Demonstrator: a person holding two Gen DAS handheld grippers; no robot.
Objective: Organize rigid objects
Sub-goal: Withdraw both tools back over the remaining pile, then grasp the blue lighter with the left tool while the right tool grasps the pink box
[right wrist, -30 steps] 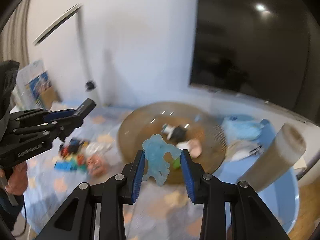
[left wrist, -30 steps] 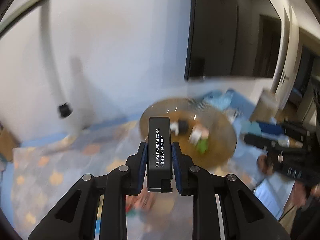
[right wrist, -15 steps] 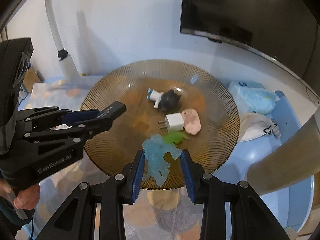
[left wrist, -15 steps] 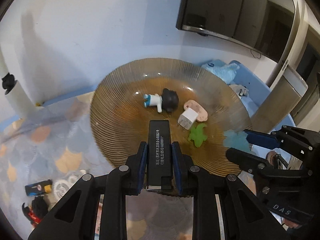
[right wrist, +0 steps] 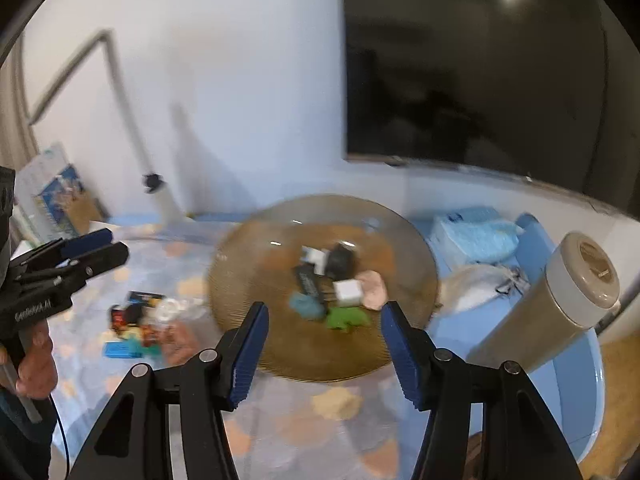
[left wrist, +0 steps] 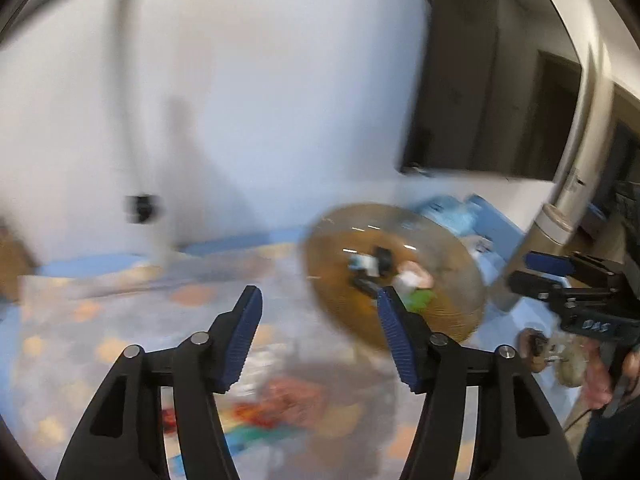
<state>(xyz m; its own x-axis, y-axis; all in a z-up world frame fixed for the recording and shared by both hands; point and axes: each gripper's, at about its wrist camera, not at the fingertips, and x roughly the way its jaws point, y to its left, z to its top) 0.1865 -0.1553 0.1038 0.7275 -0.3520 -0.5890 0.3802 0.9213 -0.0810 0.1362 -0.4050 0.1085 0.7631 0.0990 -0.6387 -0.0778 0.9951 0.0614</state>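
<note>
The amber ribbed plate (right wrist: 280, 344) lies on a patterned cloth (right wrist: 280, 420), its near rim bare. The black bar (right wrist: 310, 282) and blue figure (right wrist: 306, 306) lie in it. Left gripper (left wrist: 318, 300) and right gripper (right wrist: 324, 316) have just been opening, jaws parted, nothing between them.

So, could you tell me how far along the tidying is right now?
Done: the brown ribbed plate holds the black bar, light blue figure, green toy and white charger. In hand: nothing; the left gripper and right gripper have just been opening, jaws empty. Left: the small toy pile on the mat.
</note>
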